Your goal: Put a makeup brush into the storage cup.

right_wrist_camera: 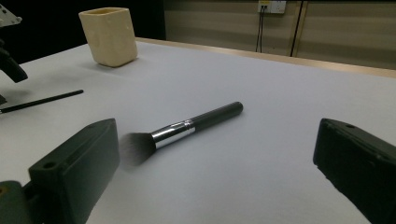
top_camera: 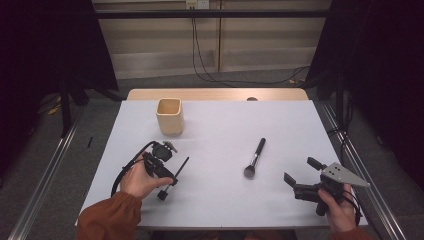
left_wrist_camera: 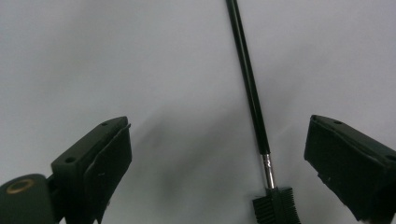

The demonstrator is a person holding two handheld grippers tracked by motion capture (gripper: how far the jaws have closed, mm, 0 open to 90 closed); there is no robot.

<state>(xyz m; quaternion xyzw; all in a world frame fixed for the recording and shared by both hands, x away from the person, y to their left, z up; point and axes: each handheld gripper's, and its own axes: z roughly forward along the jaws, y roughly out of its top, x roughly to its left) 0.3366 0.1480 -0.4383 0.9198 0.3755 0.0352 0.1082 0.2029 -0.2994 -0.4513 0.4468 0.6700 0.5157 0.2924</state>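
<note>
Between my left gripper's fingers: a thin brush [left_wrist_camera: 250,84] lies flat on the white worktop [top_camera: 220,125], its comb-like head nearest me.
Left gripper [top_camera: 170,172]: fingers spread wide, straddling the thin brush, touching nothing.
Handling, my judgement: light, stiff, slender and likely to roll; I would pinch the black handle just above the metal ferrule.
Second brush: a powder brush [right_wrist_camera: 182,128] lies near the worktop's middle, well apart from the first; soft bristles, thicker handle.
Right gripper [top_camera: 302,177]: fingers released, empty, aimed at the powder brush.
Cup [top_camera: 170,116]: cream, upright, at the far left.
Count: two brushes, one cup, two grippers.
</note>
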